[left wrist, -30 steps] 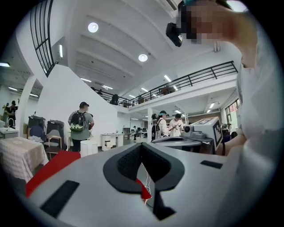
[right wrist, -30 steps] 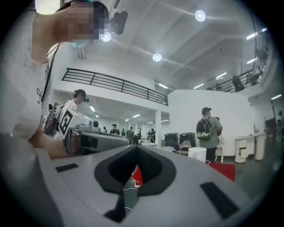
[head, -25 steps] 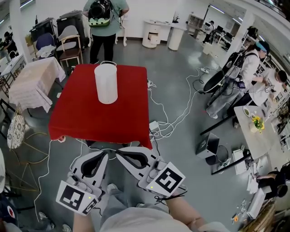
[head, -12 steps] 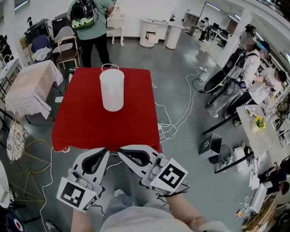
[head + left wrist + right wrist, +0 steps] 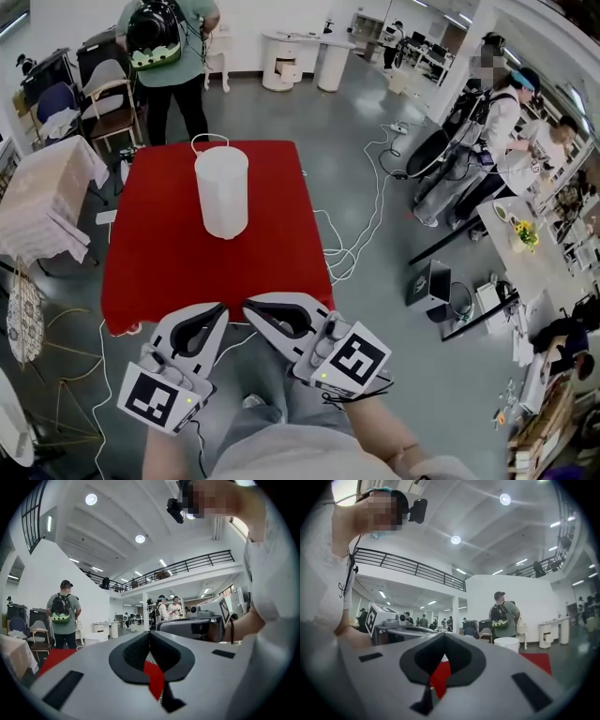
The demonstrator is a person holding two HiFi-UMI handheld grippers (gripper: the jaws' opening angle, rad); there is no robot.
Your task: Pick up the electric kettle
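The electric kettle (image 5: 221, 192) is a tall white cylinder with a thin wire handle, standing upright on the far half of the red-clothed table (image 5: 159, 272). In the head view both grippers are held side by side just short of the table's near edge, well away from the kettle. My left gripper (image 5: 217, 309) is shut and empty, and so is my right gripper (image 5: 249, 305). The left gripper view shows its jaws (image 5: 149, 632) meeting, with red cloth beyond. In the right gripper view the jaws (image 5: 443, 634) touch, and the kettle (image 5: 506, 644) stands ahead to the right.
A person with a green backpack (image 5: 164, 42) stands behind the table. Chairs (image 5: 101, 94) and a pale-clothed table (image 5: 42, 197) are at the left. White cables (image 5: 352, 230) trail over the floor to the right, near a monitor (image 5: 427, 281) and more people (image 5: 497, 122).
Both grippers have come forward towards the red table, whose near edge now lies just ahead of their tips. The jaws stay shut. The kettle has not moved on the table.
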